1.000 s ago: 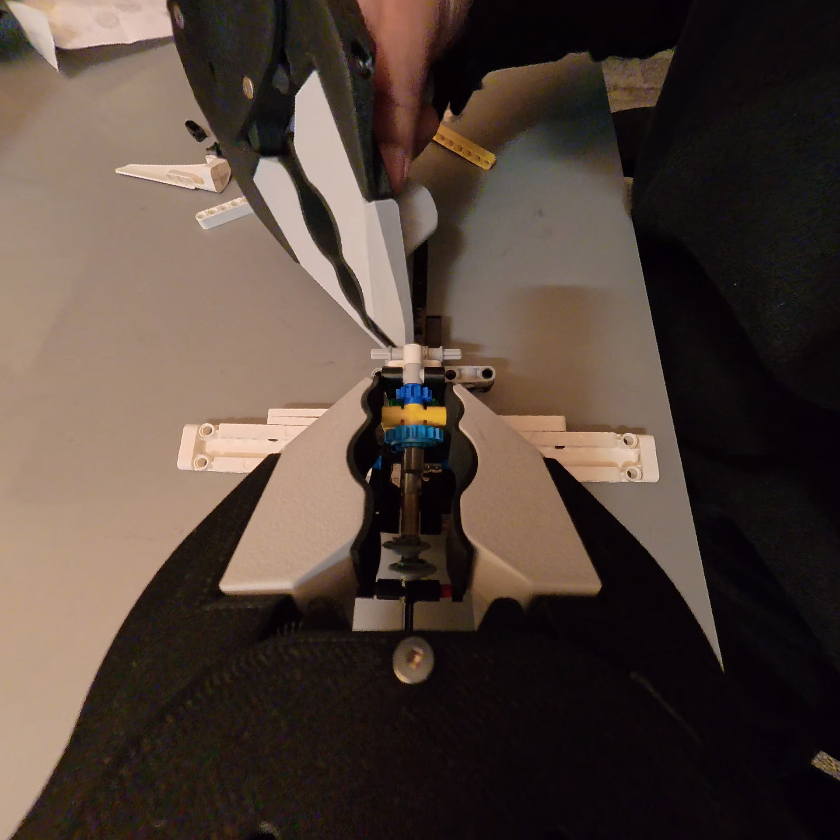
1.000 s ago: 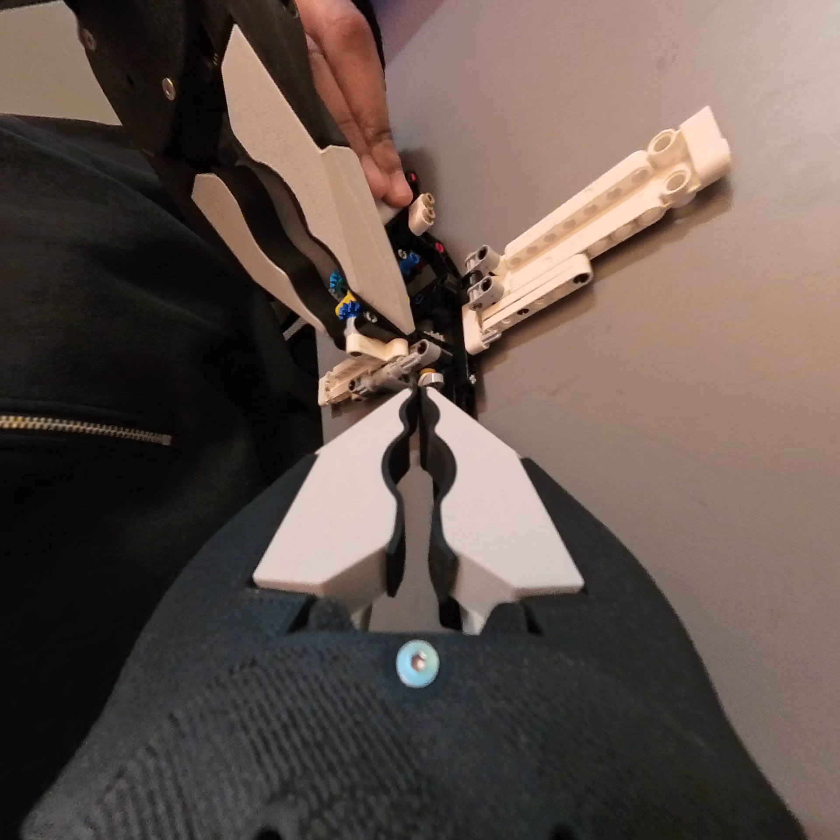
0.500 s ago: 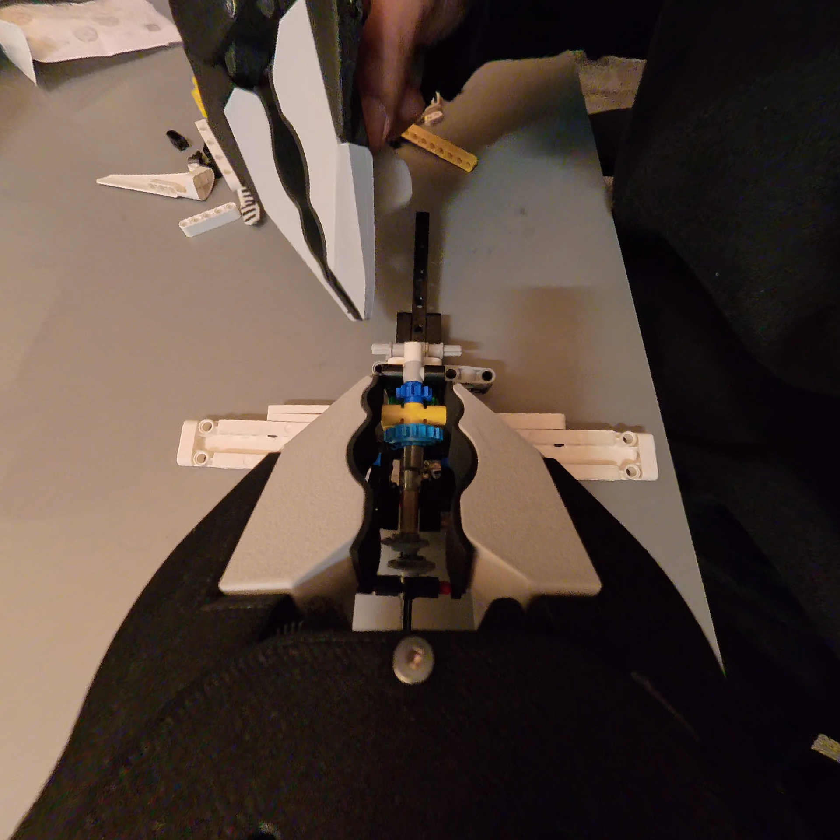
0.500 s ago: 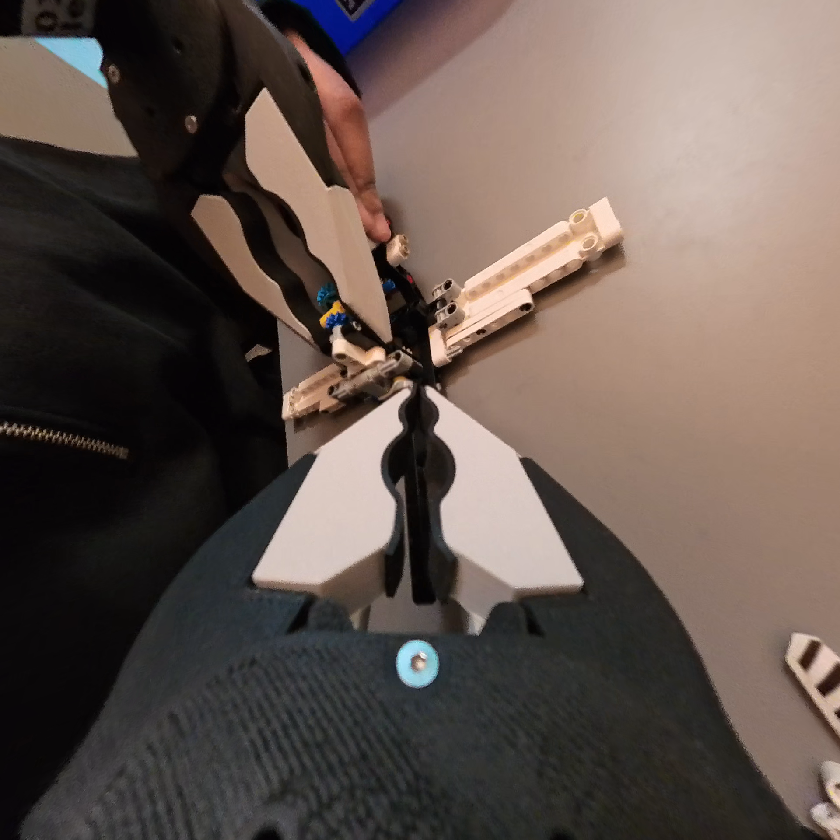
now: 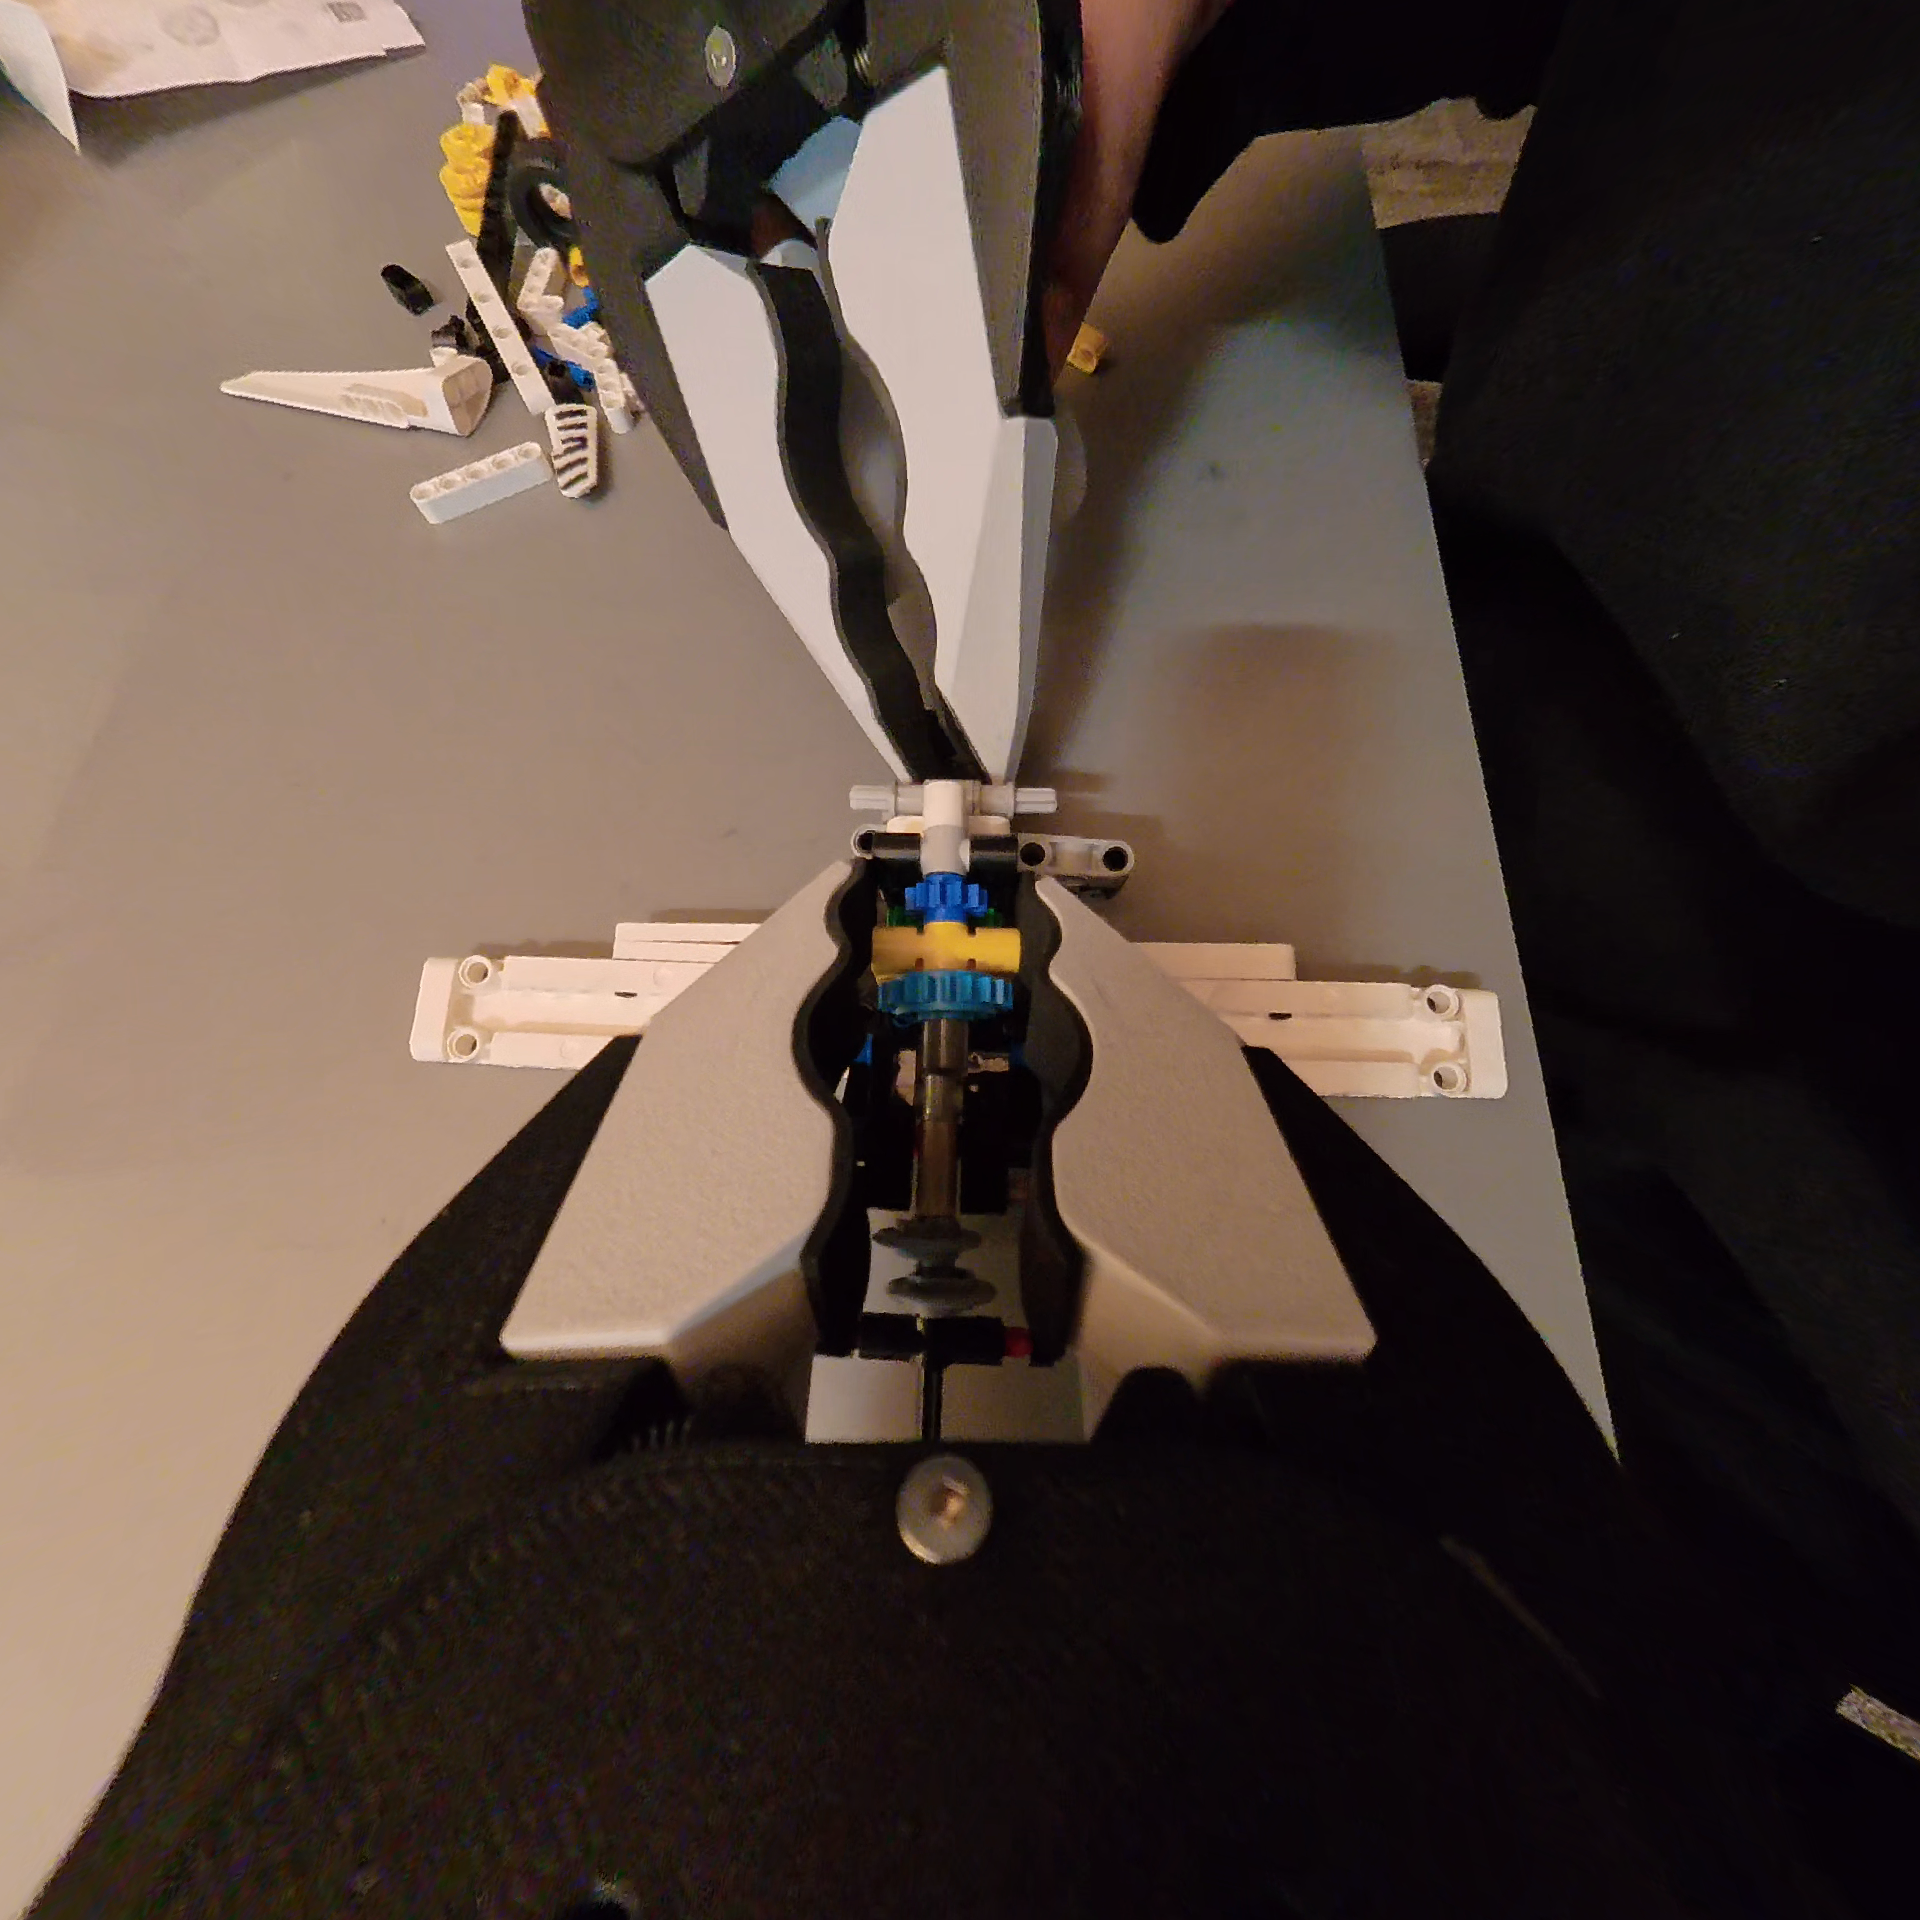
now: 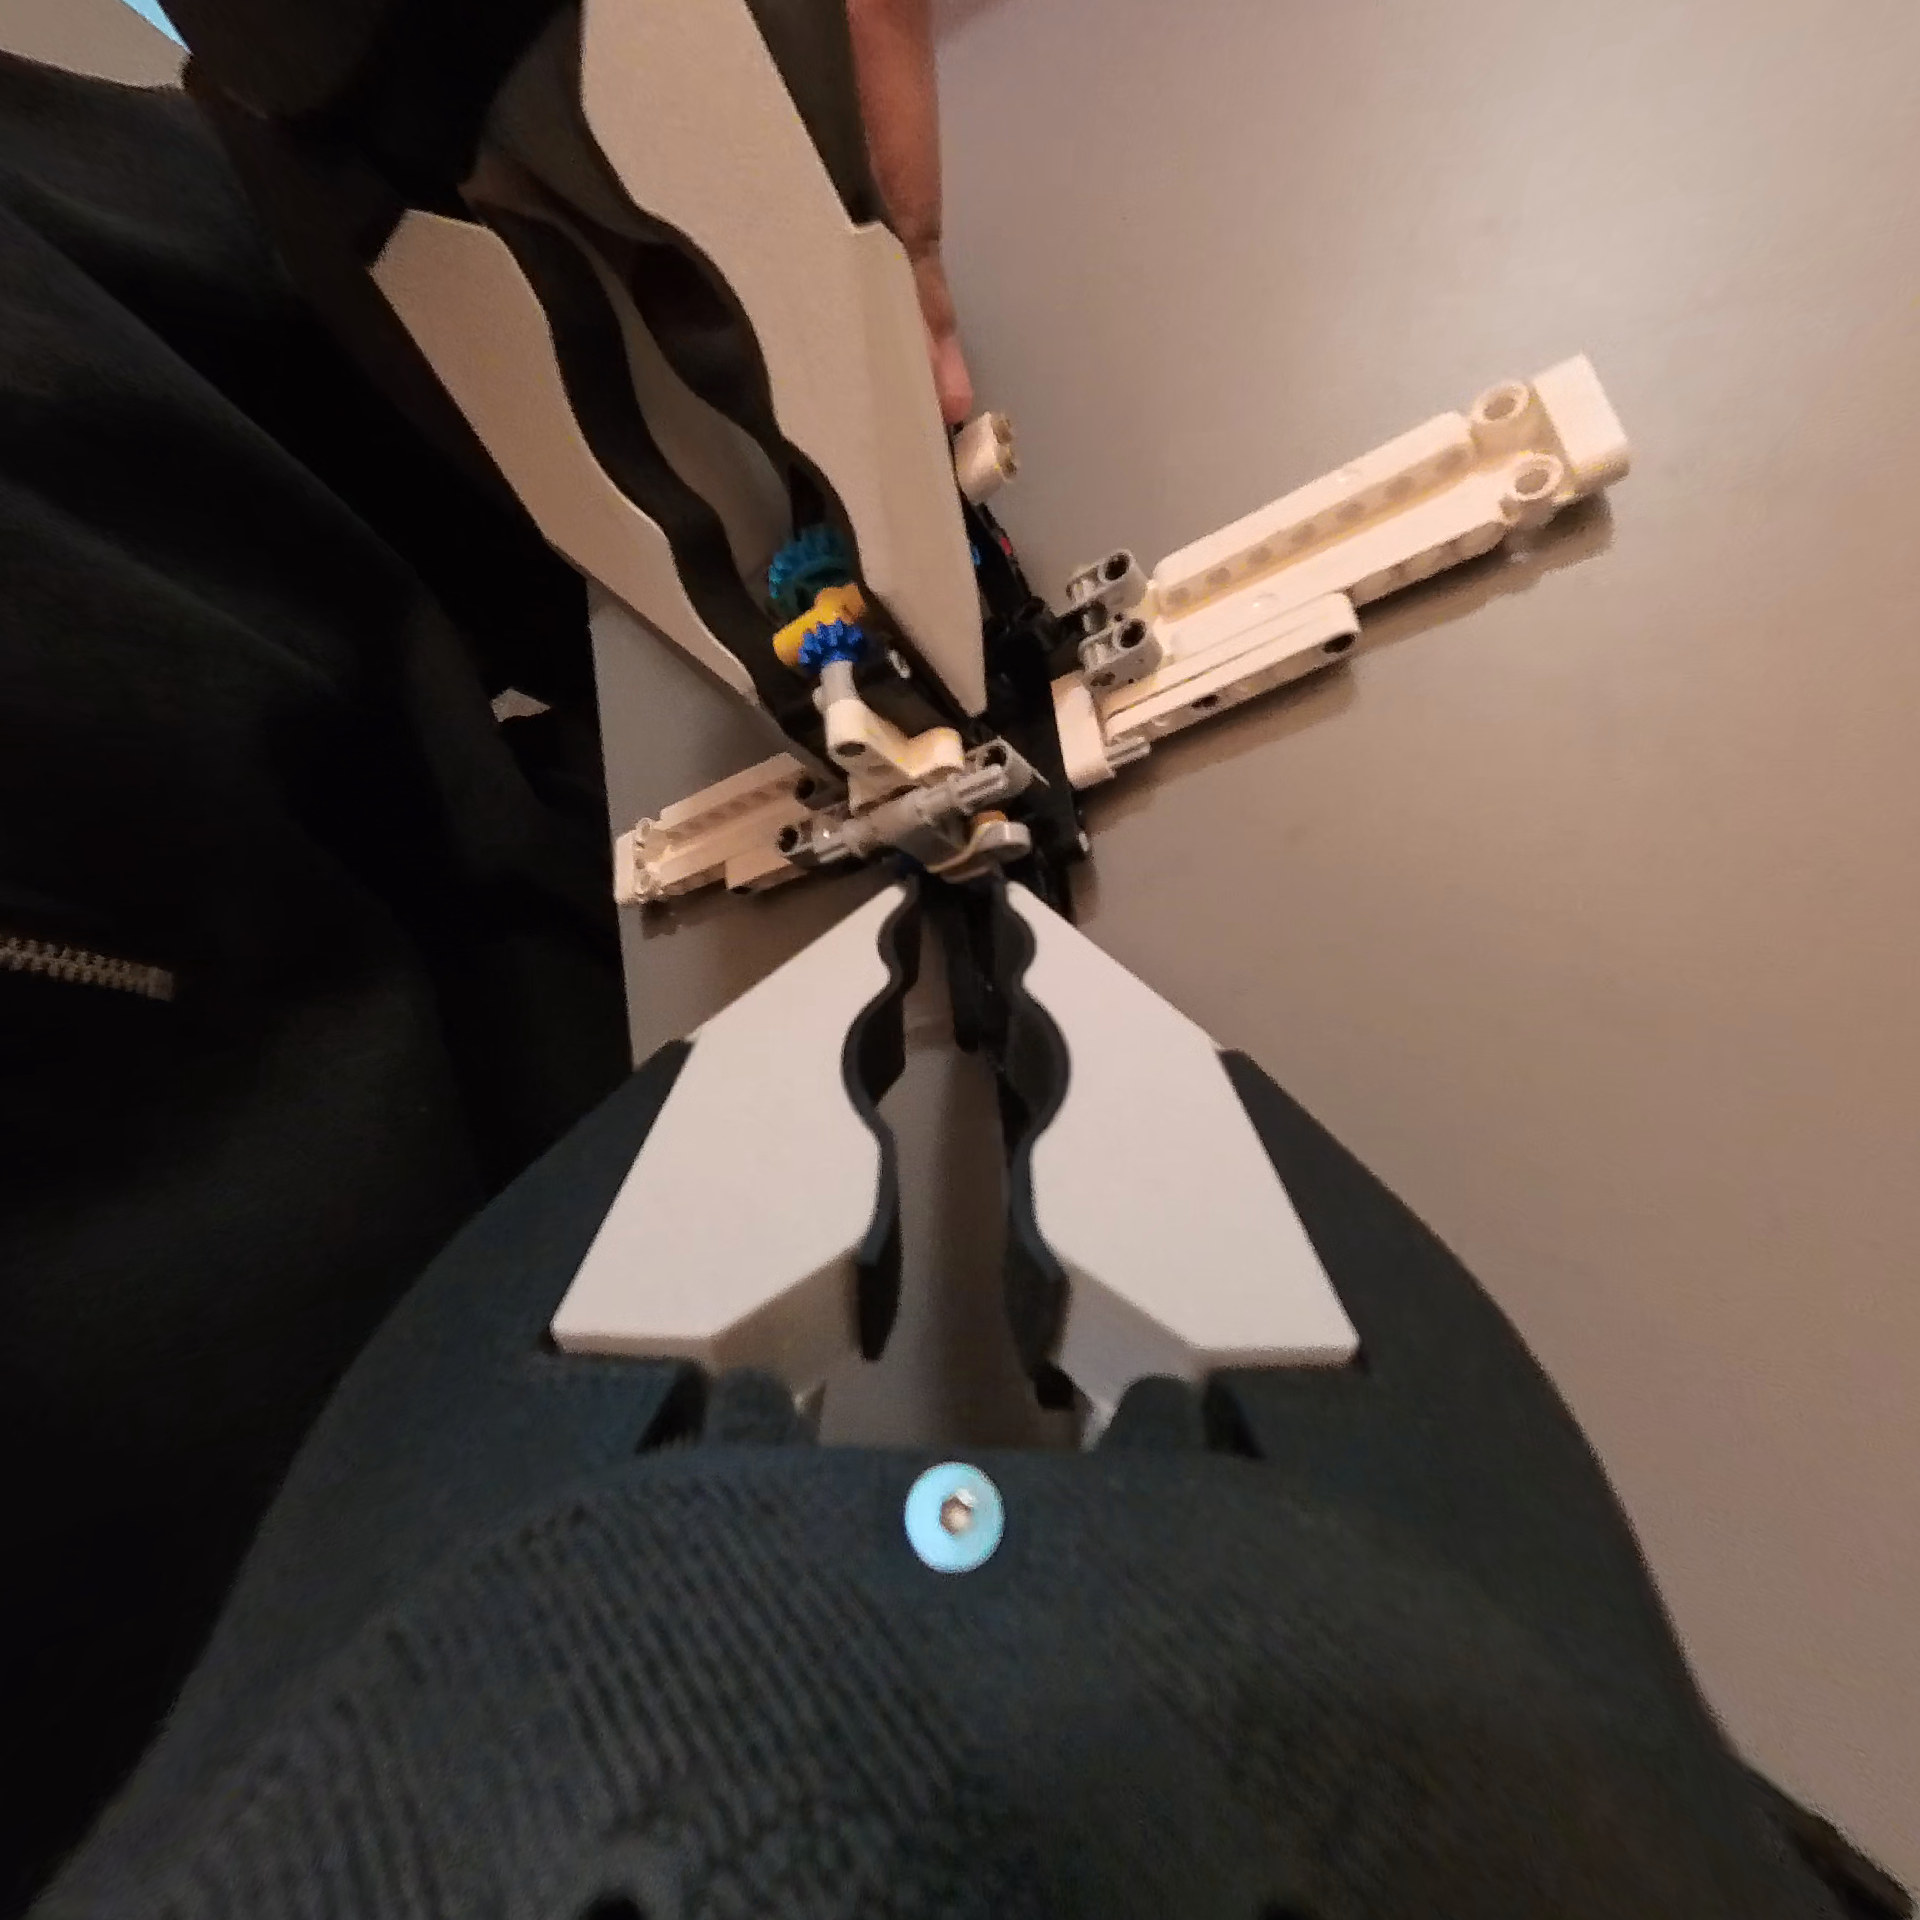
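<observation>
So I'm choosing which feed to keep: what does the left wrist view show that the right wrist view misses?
Only the left wrist view shows the pile of loose pieces and the paper sheets at the table's far end. Only the right wrist view shows a jacket zipper and the thin black beam between the right gripper's jaws. Both show the winged brick model clamped by the left gripper on the grey table.

Each camera sits just behind its own claw, looking along the fingers, close above the grey desk (image 5: 312, 727). The views face one another and share the brick model (image 5: 945, 935) (image 6: 904, 769) between them.
</observation>
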The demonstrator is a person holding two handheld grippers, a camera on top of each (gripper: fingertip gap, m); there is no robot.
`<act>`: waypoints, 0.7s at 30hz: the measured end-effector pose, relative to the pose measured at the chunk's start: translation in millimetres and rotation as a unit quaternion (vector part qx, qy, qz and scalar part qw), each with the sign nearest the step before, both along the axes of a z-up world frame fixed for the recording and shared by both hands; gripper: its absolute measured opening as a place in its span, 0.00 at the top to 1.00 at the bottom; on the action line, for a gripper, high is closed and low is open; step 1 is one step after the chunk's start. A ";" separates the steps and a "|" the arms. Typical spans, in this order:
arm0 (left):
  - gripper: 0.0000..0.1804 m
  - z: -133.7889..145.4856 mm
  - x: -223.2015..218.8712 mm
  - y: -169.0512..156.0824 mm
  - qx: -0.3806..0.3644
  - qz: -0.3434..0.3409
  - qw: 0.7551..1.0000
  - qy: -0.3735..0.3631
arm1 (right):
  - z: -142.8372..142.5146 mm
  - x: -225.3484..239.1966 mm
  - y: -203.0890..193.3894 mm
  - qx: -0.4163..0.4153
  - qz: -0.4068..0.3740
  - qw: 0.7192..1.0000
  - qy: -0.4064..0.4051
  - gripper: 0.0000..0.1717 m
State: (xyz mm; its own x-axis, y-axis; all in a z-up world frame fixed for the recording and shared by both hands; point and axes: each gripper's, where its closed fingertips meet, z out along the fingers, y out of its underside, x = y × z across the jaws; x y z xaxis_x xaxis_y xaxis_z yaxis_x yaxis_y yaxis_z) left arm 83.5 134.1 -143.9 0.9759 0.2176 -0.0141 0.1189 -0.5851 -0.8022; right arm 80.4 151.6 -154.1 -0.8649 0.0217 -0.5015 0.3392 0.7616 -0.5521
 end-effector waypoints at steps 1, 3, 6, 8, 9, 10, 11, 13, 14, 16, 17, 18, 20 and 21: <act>0.86 -0.1 -0.1 0.0 -0.002 0.001 1.000 0.002 | 1.8 0.3 -1.4 -0.006 -0.001 1.000 -0.004 0.93; 0.86 -0.2 0.0 0.0 -0.007 0.002 1.000 0.004 | 4.7 -0.4 -3.3 -0.016 -0.008 1.000 -0.012 0.94; 0.86 0.0 0.2 0.8 -0.005 0.002 1.000 0.003 | 6.9 -2.6 -4.3 -0.026 -0.022 0.999 -0.017 0.95; 0.86 0.1 0.5 1.5 -0.001 0.001 1.000 0.003 | 6.4 -2.0 -4.9 -0.030 -0.023 0.999 -0.020 0.97; 0.86 0.1 0.6 1.5 0.000 0.001 1.000 0.002 | 6.0 -1.2 -5.3 -0.031 -0.019 0.999 -0.022 0.97; 0.87 0.2 0.6 1.7 0.001 0.001 1.000 0.001 | 6.1 -1.1 -5.6 -0.034 -0.016 0.999 -0.025 0.97; 0.87 0.3 0.6 1.7 0.001 0.001 1.000 0.001 | 6.1 -1.3 -5.8 -0.036 -0.014 0.999 -0.030 0.98; 0.86 0.2 0.5 1.8 -0.001 0.001 1.000 0.002 | 6.0 -1.4 -6.1 -0.038 -0.005 0.998 -0.040 0.97; 0.86 0.1 0.6 1.8 -0.001 0.001 1.000 0.003 | 5.8 -1.7 -6.2 -0.037 -0.001 0.998 -0.048 0.98; 0.86 0.0 0.6 1.8 -0.002 0.001 1.000 0.004 | 4.6 -2.5 -6.1 -0.029 0.007 0.998 -0.062 0.97; 0.86 0.0 0.6 1.8 -0.003 0.001 1.000 0.003 | 3.2 -3.4 -6.1 -0.024 0.011 0.998 -0.061 0.95; 0.86 0.0 0.6 1.8 -0.002 0.001 1.000 0.003 | 2.9 -3.5 -6.4 -0.021 0.017 0.998 -0.061 0.95; 0.87 0.1 0.5 2.1 -0.002 0.001 1.000 0.003 | 3.1 -3.0 -6.9 -0.017 0.028 0.997 -0.064 0.96; 0.87 0.2 0.5 2.3 -0.001 0.000 1.000 0.002 | 3.1 -2.6 -6.9 -0.014 0.031 0.997 -0.068 0.96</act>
State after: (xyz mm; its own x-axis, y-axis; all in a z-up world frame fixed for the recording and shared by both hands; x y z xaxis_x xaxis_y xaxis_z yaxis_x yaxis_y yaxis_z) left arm 84.0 136.3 -143.7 0.9757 0.2185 -0.0188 0.1158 -0.5862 -0.8018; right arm 77.9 144.7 -150.9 -0.7875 -0.0462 -0.6146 0.3651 0.7684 -0.5256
